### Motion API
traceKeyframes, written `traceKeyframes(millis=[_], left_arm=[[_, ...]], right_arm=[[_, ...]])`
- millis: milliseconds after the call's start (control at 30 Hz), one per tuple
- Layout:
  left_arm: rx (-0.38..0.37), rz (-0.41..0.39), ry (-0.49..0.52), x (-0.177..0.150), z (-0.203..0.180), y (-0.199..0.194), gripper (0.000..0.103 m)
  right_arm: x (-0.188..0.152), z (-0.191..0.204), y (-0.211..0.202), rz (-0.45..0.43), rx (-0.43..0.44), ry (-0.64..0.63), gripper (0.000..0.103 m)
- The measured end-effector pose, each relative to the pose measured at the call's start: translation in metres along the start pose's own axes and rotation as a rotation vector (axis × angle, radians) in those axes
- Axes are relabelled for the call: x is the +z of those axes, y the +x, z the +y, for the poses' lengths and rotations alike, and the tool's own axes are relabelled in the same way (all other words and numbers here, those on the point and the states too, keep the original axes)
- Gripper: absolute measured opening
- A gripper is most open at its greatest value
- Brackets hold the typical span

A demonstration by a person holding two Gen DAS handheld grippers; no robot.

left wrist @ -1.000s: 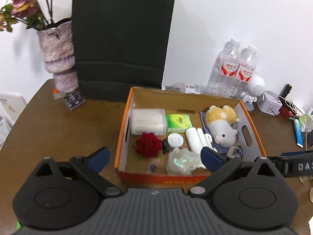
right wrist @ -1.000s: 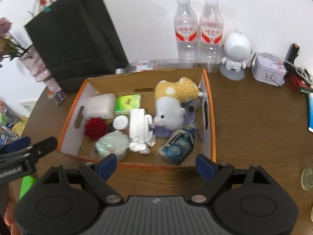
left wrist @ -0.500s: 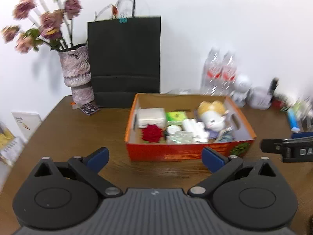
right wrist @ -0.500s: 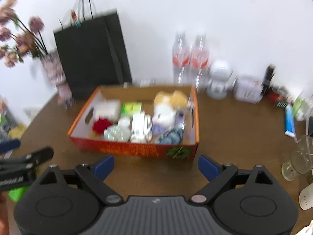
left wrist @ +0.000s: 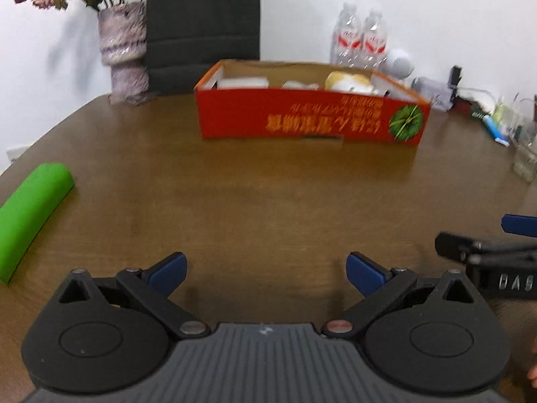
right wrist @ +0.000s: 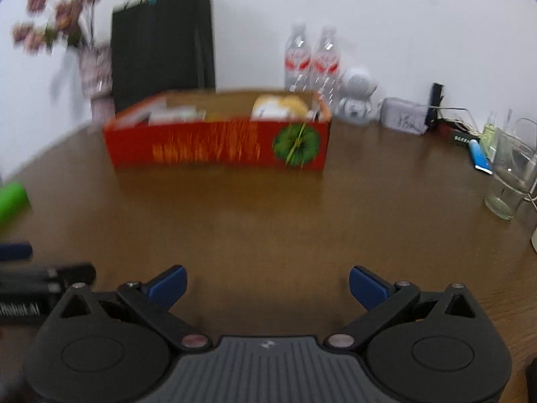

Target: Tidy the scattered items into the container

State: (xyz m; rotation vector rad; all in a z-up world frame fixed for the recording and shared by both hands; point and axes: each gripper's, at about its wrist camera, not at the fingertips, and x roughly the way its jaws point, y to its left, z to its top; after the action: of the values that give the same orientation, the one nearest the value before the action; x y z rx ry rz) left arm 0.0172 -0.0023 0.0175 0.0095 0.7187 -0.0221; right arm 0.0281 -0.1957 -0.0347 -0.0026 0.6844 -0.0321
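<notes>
I am holding the left gripper [left wrist: 265,270] and right gripper [right wrist: 266,282] spread apart and gripping nothing above the table's [left wrist: 268,201] near edge, while the filled red box [left wrist: 310,119] is sitting toward its far edge.

Container: red-orange cardboard box [left wrist: 310,119], open top, upright on brown wooden table, toward far side. Near long wall printed with orange lettering, upside down, plus round green leaf emblem [left wrist: 406,122] at right end. Inner walls plain brown.

Contents, tops only visible over rim: yellow-and-white plush toy [left wrist: 349,82] right of centre; white block-shaped item [left wrist: 243,83] at left end; other pale items between, blurred, not identifiable.

Green rounded oblong object [left wrist: 28,213]: lying flat on table, at left edge, well apart from box.
</notes>
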Motion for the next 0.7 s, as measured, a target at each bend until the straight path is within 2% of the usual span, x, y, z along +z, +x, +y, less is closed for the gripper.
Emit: traceKeyframes(millis=[167, 700], left_arm=[[0.007, -0.017, 0.030, -0.0076, -0.0008, 0.0056, 0.103], [-0.007, -0.015, 0.016, -0.0084, 0.0019, 0.0068, 0.103]], right_arm=[[-0.0123, 0.0097, 0.0063, 0.026, 0.023, 0.009, 0.103], [-0.0131, 0.0121, 0.0059, 0.020, 0.032, 0.017, 0.103]])
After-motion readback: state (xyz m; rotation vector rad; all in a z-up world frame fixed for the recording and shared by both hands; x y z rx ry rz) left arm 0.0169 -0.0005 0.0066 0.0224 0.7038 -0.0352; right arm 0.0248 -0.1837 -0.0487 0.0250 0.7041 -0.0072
